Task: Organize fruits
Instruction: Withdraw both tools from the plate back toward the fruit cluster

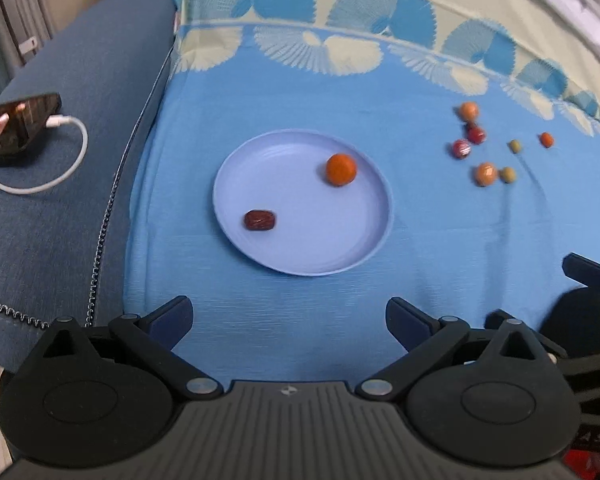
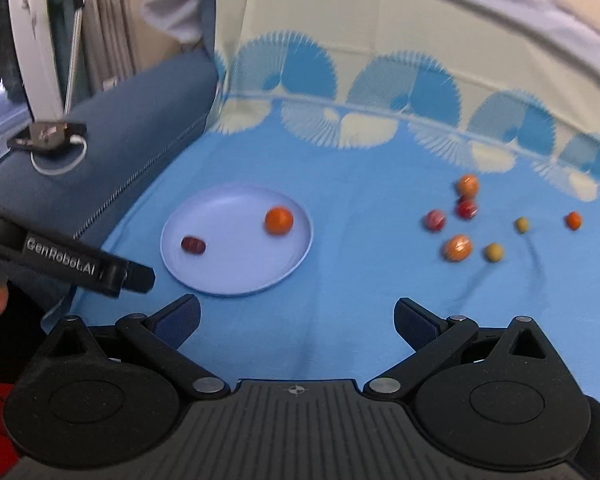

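Here both claws, left claw (image 1: 288, 320) and right claw (image 2: 296, 322), gape empty; the left reads "GenRobot.AI".

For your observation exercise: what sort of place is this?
Probably a home living room or bedroom: a fan-patterned blue cloth spread beside a blue upholstered cushion, with a phone on its charging cable.

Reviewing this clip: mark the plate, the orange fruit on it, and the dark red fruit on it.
plate (image 1: 284, 248): left wrist view, bare floor near the front rim.
orange fruit (image 1: 341, 169): left wrist view, centre of its round body.
dark red fruit (image 1: 259, 220): left wrist view, middle of its top.
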